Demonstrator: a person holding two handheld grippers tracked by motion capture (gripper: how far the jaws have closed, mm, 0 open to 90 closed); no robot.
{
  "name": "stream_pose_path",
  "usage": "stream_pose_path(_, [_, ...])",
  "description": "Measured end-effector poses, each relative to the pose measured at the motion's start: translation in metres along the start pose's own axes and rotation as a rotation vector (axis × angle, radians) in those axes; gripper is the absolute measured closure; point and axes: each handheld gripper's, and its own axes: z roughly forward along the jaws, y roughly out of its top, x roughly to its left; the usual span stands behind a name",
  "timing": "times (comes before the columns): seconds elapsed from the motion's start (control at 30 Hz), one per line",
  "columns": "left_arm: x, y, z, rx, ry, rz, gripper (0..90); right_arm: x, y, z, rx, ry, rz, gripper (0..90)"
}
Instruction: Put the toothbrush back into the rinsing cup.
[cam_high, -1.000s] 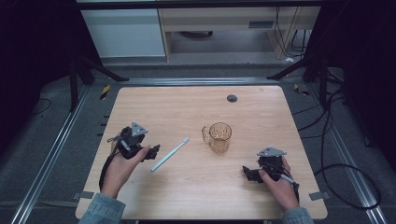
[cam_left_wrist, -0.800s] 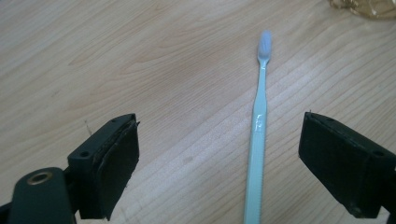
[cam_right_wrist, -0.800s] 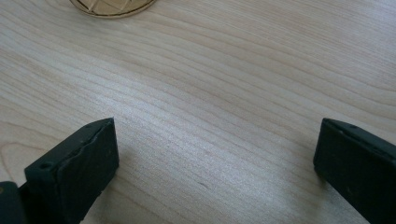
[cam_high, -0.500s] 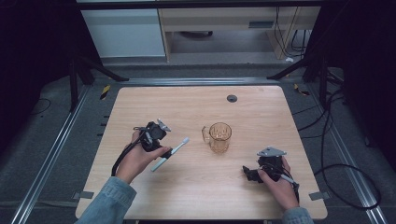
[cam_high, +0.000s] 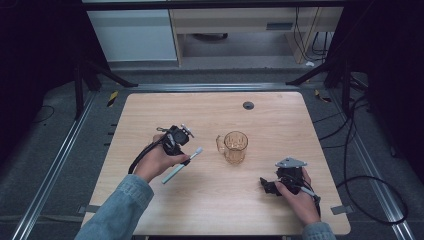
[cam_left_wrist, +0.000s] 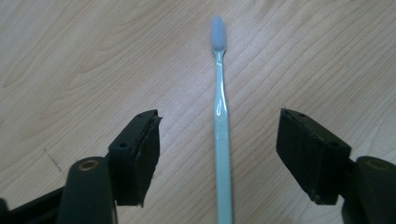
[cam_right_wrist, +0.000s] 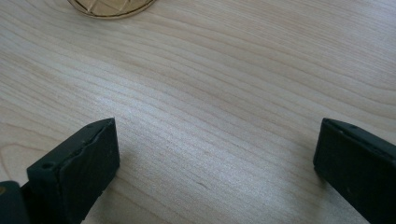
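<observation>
A pale blue toothbrush (cam_high: 176, 171) lies flat on the wooden table (cam_high: 280, 115), its head towards the mug. An amber glass mug (cam_high: 235, 146) stands upright just right of it, handle to the left. My left gripper (cam_high: 179, 145) hovers over the toothbrush. In the left gripper view the toothbrush (cam_left_wrist: 222, 135) runs up between the jaws, and the left gripper (cam_left_wrist: 219, 158) is open, its pads apart from the handle. My right gripper (cam_high: 272, 186) rests near the front right of the table. The right gripper (cam_right_wrist: 215, 168) is open over bare wood, with the mug's base (cam_right_wrist: 112, 7) ahead.
A small black round cap (cam_high: 248, 105) sits in the table top near the far edge. Metal rails and black cables (cam_high: 360, 165) run along the table's sides. White cabinets (cam_high: 135, 35) stand beyond the far edge.
My left gripper has moved right from the table's left part to above the toothbrush. The right gripper, the mug and the toothbrush have stayed put.
</observation>
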Motion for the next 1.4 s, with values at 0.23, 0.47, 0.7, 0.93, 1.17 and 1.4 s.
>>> stream_pose_path(0.23, [0.002,0.006,0.007,0.034,-0.035,0.005,39.4,0.0,0.0,0.0,0.0,0.002,0.007,0.7])
stream_pose_path(0.47, [0.004,0.011,0.015,0.073,-0.074,0.002,50.1,0.0,0.0,0.0,0.0,0.002,0.008,0.7])
stream_pose_path(0.7, [0.004,0.017,0.024,0.107,-0.084,-0.009,54.0,0.0,0.0,0.0,0.002,0.0,0.01,0.7])
stream_pose_path(0.93, [0.008,0.021,0.039,0.163,-0.099,-0.033,61.6,0.0,0.0,0.0,0.002,-0.002,0.009,0.7])
stream_pose_path(1.17, [0.011,0.024,0.05,0.188,-0.11,-0.049,64.1,0.0,0.0,0.0,0.002,-0.002,0.01,0.7])
stream_pose_path(1.4, [0.012,0.026,0.057,0.205,-0.102,-0.048,63.8,0.0,0.0,0.0,0.003,-0.002,0.01,0.7])
